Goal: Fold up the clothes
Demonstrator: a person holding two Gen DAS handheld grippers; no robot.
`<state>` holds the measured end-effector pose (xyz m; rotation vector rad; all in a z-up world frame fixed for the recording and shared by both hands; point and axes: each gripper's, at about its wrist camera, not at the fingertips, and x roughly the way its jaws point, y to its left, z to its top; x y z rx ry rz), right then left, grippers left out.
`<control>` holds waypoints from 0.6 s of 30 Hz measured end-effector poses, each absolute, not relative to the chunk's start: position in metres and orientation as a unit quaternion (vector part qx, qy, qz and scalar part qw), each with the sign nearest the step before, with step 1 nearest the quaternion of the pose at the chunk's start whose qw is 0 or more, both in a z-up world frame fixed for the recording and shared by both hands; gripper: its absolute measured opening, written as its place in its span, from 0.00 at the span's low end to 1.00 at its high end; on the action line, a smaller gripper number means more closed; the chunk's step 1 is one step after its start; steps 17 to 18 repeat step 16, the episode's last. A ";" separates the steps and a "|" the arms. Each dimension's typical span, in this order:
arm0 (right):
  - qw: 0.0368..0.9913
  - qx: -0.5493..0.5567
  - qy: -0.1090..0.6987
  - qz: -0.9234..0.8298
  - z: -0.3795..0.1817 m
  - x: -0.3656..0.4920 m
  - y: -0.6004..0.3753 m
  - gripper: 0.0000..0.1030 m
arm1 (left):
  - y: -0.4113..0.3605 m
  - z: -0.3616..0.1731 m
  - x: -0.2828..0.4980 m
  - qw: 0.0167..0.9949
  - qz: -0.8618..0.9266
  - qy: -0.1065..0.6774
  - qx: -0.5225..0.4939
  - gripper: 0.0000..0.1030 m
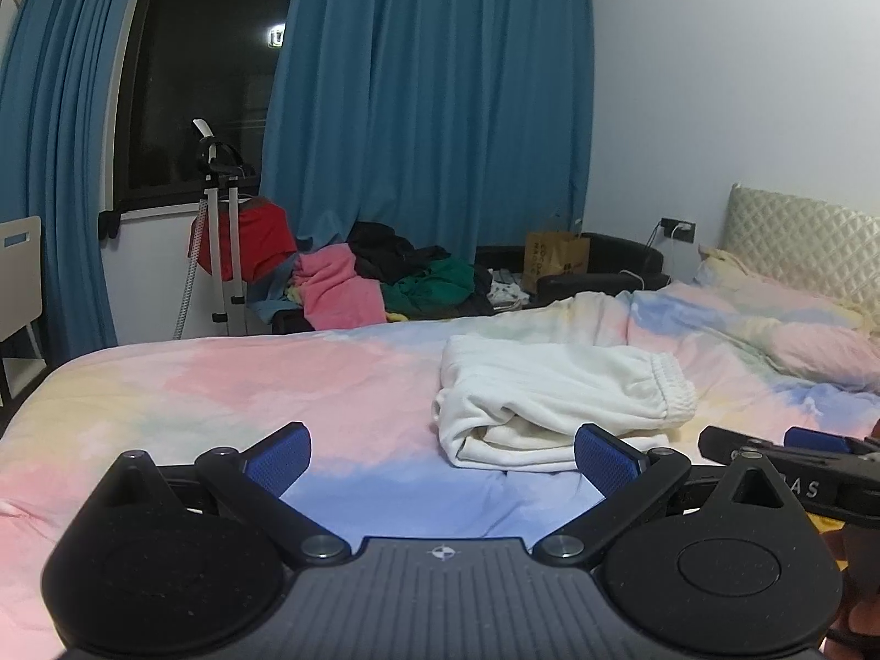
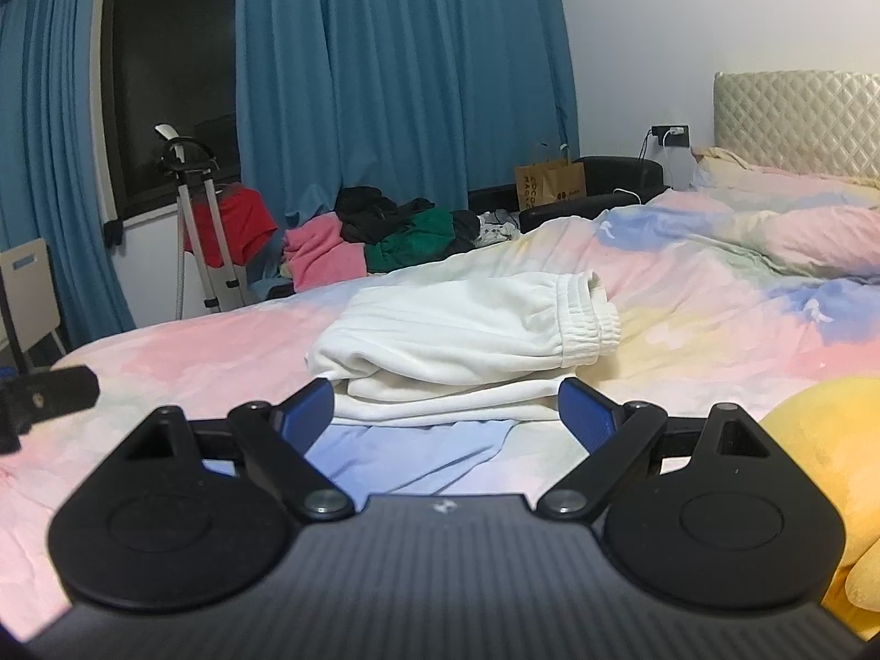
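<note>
A bed [image 1: 220,385] fills the lower half of both views, covered with a soft, faintly wrinkled sheet in blotches of pink, blue, yellow and pale green. Heavy blue curtains [image 1: 429,110] hang in long folds across the upper part of the frame, beside a dark window [image 1: 203,66]. A quilted cream headboard [image 2: 797,121] sits at the right edge. Along the far side of the bed lies a pile of clothes [image 1: 385,275] in pink, black, green and red, next to a metal stand [image 1: 220,231] and a brown paper bag [image 2: 550,181].

The white trousers [image 2: 456,341] lie folded into a thick, layered rectangle on the bed, right of centre in the left wrist view and near the centre in the right wrist view. The cloth looks fleecy; a gathered elastic cuff points right and stacked folded edges face the cameras.

Only the right wrist view shows a plush yellow object [image 2: 825,440] at lower right.

The left gripper [image 1: 440,456] stands spread wide and empty, its ribbed blue pads [image 1: 280,456] just short of the trousers. The right gripper [image 2: 445,412] is likewise spread and empty, pads close to the near edge of the trousers; contact cannot be told
</note>
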<state>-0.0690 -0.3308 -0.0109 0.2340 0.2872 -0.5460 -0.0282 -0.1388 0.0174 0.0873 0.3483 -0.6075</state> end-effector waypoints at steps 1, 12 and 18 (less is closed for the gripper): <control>0.946 0.112 0.141 -0.269 -0.011 -0.069 -0.330 0.87 | -0.139 0.018 -0.028 0.939 -0.296 0.170 0.044 1.00; 0.947 0.089 0.143 -0.273 -0.010 -0.068 -0.322 0.87 | -0.138 0.014 -0.030 0.938 -0.293 0.174 0.056 1.00; 0.947 0.085 0.145 -0.274 -0.010 -0.067 -0.319 0.87 | -0.137 0.013 -0.029 0.940 -0.287 0.177 0.057 1.00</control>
